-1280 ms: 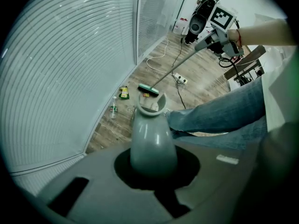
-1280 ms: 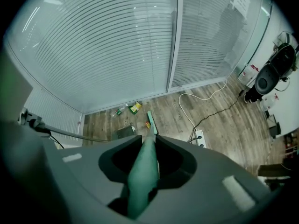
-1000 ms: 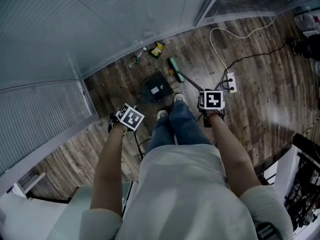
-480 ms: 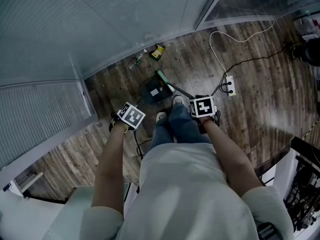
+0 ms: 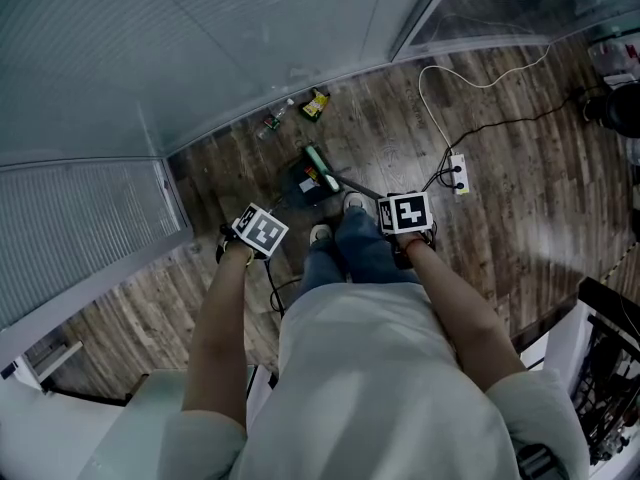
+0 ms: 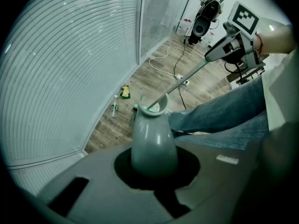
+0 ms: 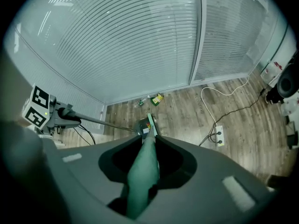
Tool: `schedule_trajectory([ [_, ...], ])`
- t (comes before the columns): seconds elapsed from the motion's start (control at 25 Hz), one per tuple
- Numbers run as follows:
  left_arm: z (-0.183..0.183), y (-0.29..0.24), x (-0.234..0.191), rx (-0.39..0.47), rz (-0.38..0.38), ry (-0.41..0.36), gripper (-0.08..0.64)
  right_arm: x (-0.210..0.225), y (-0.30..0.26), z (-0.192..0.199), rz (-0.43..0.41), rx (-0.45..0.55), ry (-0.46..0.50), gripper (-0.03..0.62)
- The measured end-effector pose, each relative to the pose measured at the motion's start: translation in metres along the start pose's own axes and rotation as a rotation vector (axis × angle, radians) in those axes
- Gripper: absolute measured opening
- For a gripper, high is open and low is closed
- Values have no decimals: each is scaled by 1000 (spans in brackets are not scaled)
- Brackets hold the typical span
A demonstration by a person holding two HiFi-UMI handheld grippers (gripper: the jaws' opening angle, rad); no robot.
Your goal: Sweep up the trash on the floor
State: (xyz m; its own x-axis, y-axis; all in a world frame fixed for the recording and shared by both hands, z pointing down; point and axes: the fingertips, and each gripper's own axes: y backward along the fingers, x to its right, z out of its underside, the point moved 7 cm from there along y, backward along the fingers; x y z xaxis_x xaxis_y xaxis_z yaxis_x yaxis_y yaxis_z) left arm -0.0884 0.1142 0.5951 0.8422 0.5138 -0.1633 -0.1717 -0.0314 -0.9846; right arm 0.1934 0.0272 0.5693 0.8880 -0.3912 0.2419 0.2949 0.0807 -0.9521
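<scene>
The broom (image 5: 318,163), clamped in the right gripper (image 7: 145,164), had swung in to the dustpan (image 5: 303,186) clamped in the left gripper (image 6: 152,160).

the left tongs (image 6: 152,160) are closed round a grey handle (image 6: 150,134) that runs away toward the wood floor (image 6: 140,78). beyond it, the right tongs (image 6: 212,54) grip a long pole (image 6: 187,77) that slants down behind the handle's far end. a yellow packet (image 6: 124,92) and a small bottle (image 6: 114,108) lie near the blinds (image 6: 70,64). a jeans leg (image 6: 224,113) crosses at the right.
</scene>
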Motion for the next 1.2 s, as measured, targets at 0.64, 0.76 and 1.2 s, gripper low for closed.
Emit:
schedule_trajectory([
  [0.64, 4, 9, 0, 51, -21, 105, 8, 31, 16, -36, -6, 51, -44, 100],
  [0.76, 3, 12, -4, 60, -33, 142, 8, 40, 20, -46, -7, 72, -61, 100],
  [1.2, -4, 19, -19, 82, -105, 324, 8, 77, 29, -86, -4, 130, -107, 100],
])
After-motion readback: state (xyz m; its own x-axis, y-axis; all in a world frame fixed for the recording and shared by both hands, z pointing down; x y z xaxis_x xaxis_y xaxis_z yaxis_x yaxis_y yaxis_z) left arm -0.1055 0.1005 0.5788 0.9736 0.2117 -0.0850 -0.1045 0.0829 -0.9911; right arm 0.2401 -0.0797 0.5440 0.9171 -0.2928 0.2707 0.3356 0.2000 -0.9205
